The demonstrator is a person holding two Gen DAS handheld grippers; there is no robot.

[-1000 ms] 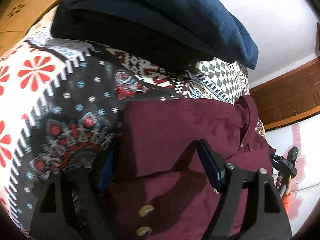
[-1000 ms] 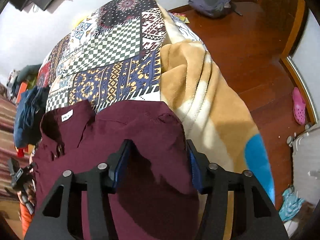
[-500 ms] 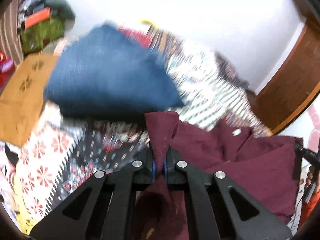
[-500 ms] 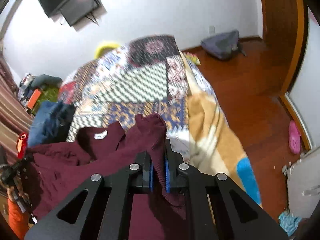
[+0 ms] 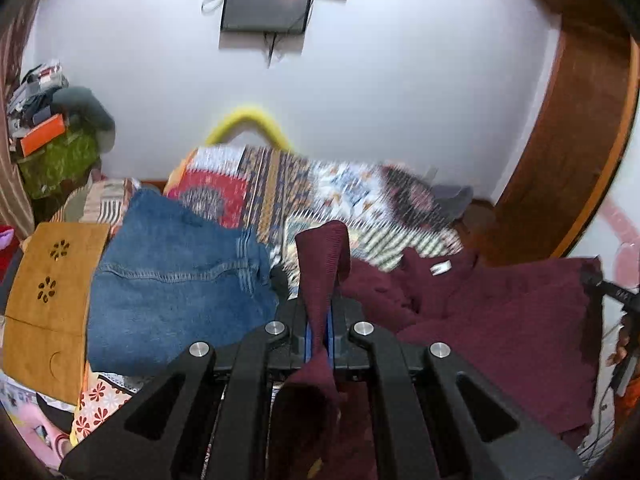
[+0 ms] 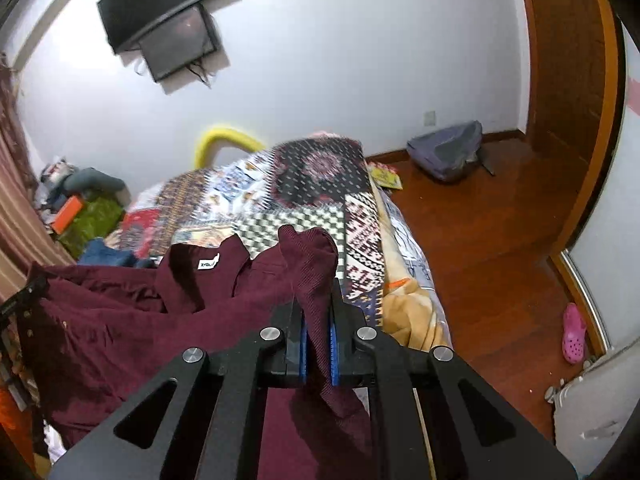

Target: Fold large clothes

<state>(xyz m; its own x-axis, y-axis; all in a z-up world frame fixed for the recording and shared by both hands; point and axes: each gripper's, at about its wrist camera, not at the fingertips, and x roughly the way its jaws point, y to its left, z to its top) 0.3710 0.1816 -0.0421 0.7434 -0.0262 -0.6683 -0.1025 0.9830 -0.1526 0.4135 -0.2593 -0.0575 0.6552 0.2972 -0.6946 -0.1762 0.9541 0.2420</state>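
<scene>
A maroon corduroy shirt [image 5: 500,320] with a white collar label hangs stretched between my two grippers above the patterned bed. My left gripper [image 5: 318,332] is shut on a pinched fold of the shirt that sticks up between its blue pads. My right gripper [image 6: 317,344] is shut on another fold of the same shirt [image 6: 140,320]. The collar [image 6: 200,276] lies open between the two grips. The other gripper shows at the frame edge in each view.
Folded blue jeans [image 5: 172,280] lie on the patchwork bedspread [image 6: 304,196] at the left. A tan wooden panel [image 5: 44,300] is at the far left. A beige blanket [image 6: 416,312] hangs off the bed's right edge over the wood floor [image 6: 500,240].
Both grippers closed on the shirt's edges, then lifted it off the bed. The views swung up from the bedspread to the far wall and the television.
</scene>
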